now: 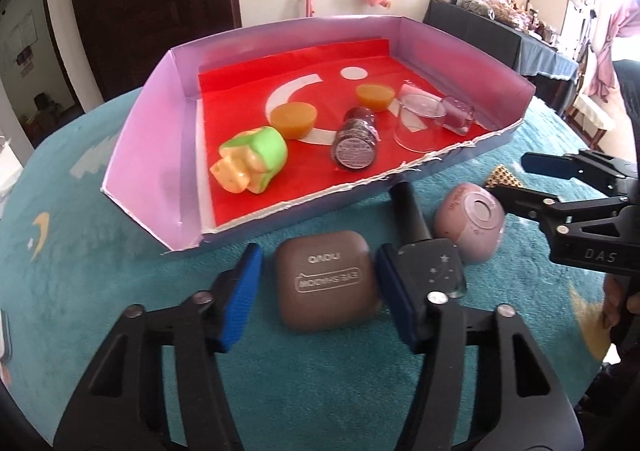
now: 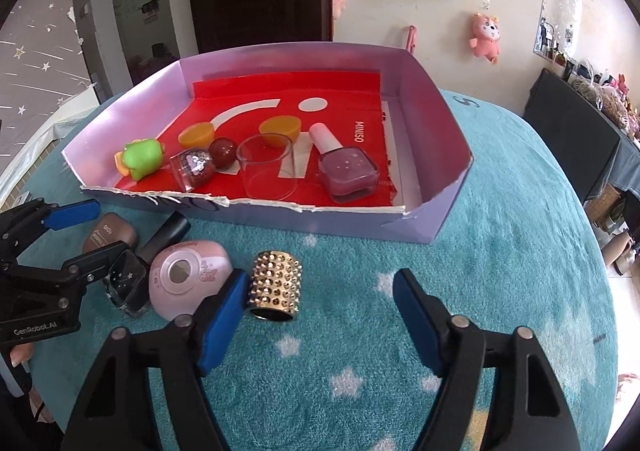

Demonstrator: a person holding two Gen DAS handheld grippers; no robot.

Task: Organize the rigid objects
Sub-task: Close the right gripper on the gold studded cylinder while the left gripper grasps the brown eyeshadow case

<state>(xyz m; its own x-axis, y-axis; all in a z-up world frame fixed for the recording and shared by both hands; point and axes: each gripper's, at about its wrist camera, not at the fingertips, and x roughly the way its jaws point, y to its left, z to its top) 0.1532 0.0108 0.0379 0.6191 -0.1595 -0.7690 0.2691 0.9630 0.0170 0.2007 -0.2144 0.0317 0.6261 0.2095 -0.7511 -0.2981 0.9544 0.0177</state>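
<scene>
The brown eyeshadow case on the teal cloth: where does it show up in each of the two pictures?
Left wrist view: brown eyeshadow case sits low centre, between the left gripper's open fingers.
Right wrist view: the case is at the far left edge, partly hidden behind the left gripper.
Shared landmark: the black-capped polish bottle lying just beside it, in front of the lilac box.

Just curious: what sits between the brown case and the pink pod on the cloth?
A dark nail polish bottle lies between the case and pod, shown in both views.

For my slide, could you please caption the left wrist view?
Open left gripper straddles brown eyeshadow case on the teal tablecloth before the tray.
</scene>
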